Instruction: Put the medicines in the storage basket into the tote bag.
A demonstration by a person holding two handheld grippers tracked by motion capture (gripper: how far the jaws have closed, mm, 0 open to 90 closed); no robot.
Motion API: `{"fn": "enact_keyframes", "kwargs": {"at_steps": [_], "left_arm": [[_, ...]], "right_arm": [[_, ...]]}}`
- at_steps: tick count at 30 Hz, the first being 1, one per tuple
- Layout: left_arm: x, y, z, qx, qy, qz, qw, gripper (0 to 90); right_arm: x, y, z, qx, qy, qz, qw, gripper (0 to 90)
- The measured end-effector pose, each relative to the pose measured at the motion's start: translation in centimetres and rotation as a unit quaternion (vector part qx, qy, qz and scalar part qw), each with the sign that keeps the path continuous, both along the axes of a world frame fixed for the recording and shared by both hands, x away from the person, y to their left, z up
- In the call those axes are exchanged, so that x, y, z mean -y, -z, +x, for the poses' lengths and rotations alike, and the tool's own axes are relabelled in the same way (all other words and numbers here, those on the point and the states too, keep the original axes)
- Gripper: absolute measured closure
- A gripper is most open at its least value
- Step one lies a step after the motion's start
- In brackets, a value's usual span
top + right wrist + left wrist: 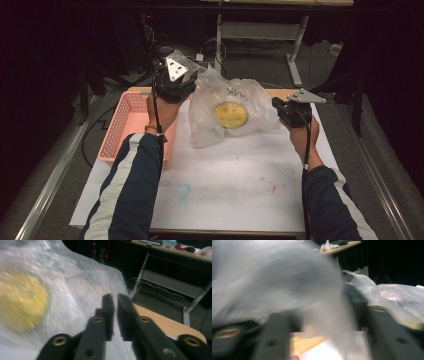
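Note:
A clear plastic bag (250,92) with a round yellow thing (231,114) inside stands on the white sheet, its bottom on the table. My left gripper (192,80) is up at the bag's top left corner. In the left gripper view its jaws stand wide apart around (329,322), with blurred bag film (274,277) draped over and between them. My right gripper (276,107) is at the bag's right edge. In the right gripper view, that gripper (115,302) is shut on the bag's film (82,282), and the yellow thing (21,300) lies to the left.
A pink slotted basket (120,125) sits at the table's left, beside my left forearm. A white sheet (240,175) covers the table, with bare wood (162,325) at the far right corner. Desk legs (295,50) and cables stand on the floor beyond.

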State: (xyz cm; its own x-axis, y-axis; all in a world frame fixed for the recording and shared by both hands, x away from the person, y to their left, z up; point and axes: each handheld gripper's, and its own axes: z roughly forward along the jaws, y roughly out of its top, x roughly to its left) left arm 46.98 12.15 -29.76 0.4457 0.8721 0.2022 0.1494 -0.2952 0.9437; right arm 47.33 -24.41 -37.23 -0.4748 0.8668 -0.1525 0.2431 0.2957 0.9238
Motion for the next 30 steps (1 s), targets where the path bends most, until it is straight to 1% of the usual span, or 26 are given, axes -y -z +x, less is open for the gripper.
{"fn": "enact_keyframes", "kwargs": {"at_steps": [1,2,3,4,5,7,8,9,11,13,14,15,16,18,19,20,21,23,25,27,28,29,30], "left_arm": [[-0.2,-0.3,-0.2,0.001,0.017,-0.002,0.9998,36.5],[-0.3,-0.5,-0.5,-0.007,0.030,0.001,0.9995,31.7],[-0.3,-0.8,-0.9,-0.005,0.035,0.012,0.9993,28.4],[-0.5,-1.1,-1.2,0.000,0.041,0.014,0.9991,28.1],[-0.6,-1.4,-1.6,0.001,0.044,0.012,0.9990,28.0],[-0.9,-1.8,-2.1,0.004,0.041,0.019,0.9990,27.9],[-1.0,-2.0,-2.4,0.002,0.045,0.020,0.9988,26.0],[-1.3,-2.0,-2.7,0.003,0.047,0.018,0.9987,24.4],[-1.7,-2.1,-3.3,0.007,0.049,0.019,0.9986,24.4],[-2.4,-2.1,-4.0,0.012,0.054,0.006,0.9984,24.3],[-2.7,-2.1,-4.4,0.014,0.058,0.003,0.9982,24.1],[-3.1,-2.2,-4.8,0.019,0.064,-0.001,0.9978,20.9],[-3.5,-2.4,-5.1,0.024,0.067,-0.010,0.9974,18.4],[-4.1,-3.0,-5.7,0.030,0.075,-0.029,0.9963,18.5],[-4.2,-3.3,-5.9,0.032,0.078,-0.032,0.9959,18.5],[-4.2,-3.7,-6.0,0.034,0.080,-0.027,0.9958,18.4],[-4.2,-4.1,-6.2,0.036,0.081,-0.023,0.9958,18.4],[-4.1,-5.0,-6.3,0.038,0.087,-0.025,0.9951,18.4],[-3.8,-5.8,-6.2,0.034,0.091,-0.021,0.9951,18.3],[-3.3,-6.2,-5.8,0.012,0.087,0.002,0.9961,18.3],[-3.1,-6.1,-5.6,0.001,0.093,0.019,0.9955,18.3],[-3.0,-5.8,-5.6,0.001,0.091,0.029,0.9954,18.3],[-3.1,-5.3,-5.6,0.005,0.083,0.030,0.9961,18.3]], "right_arm": [[-0.1,-0.1,-0.1,0.003,-0.003,0.002,1.0000,76.4],[-0.2,-0.2,-0.3,0.006,-0.007,0.004,0.9999,73.3],[-0.4,-0.4,-0.5,0.010,-0.009,0.006,0.9999,70.8],[-0.7,-0.6,-0.7,0.013,-0.012,0.004,0.9998,68.9],[-0.9,-0.8,-0.9,0.017,-0.017,0.003,0.9997,66.8],[-1.4,-1.1,-1.2,0.029,-0.022,-0.004,0.9993,65.7],[-1.6,-1.3,-1.4,0.033,-0.024,-0.006,0.9992,63.7],[-1.7,-1.4,-1.5,0.035,-0.024,-0.005,0.9991,61.5],[-1.8,-1.6,-1.8,0.040,-0.023,-0.005,0.9989,59.7],[-1.9,-1.8,-2.0,0.042,-0.021,-0.005,0.9989,56.1],[-1.8,-1.8,-2.1,0.041,-0.020,-0.005,0.9990,54.3],[-1.8,-1.9,-2.1,0.041,-0.020,-0.004,0.9989,53.0],[-1.7,-1.9,-2.2,0.041,-0.018,-0.002,0.9990,51.1],[-1.7,-2.1,-2.4,0.044,-0.015,-0.003,0.9989,48.3],[-1.7,-2.2,-2.4,0.046,-0.015,-0.003,0.9988,47.1],[-1.7,-2.3,-2.5,0.049,-0.015,-0.005,0.9987,45.7],[-1.7,-2.3,-2.5,0.047,-0.013,-0.004,0.9988,44.2],[-1.9,-2.5,-2.5,0.047,-0.018,-0.003,0.9987,43.6],[-2.1,-2.7,-2.6,0.049,-0.020,-0.007,0.9986,42.2],[-2.4,-2.9,-2.7,0.049,-0.024,-0.007,0.9985,41.5],[-2.5,-2.9,-2.7,0.050,-0.025,-0.009,0.9984,41.4],[-2.6,-3.0,-2.8,0.049,-0.027,-0.008,0.9984,41.3],[-2.8,-3.0,-2.8,0.048,-0.029,-0.007,0.9984,40.8]]}}
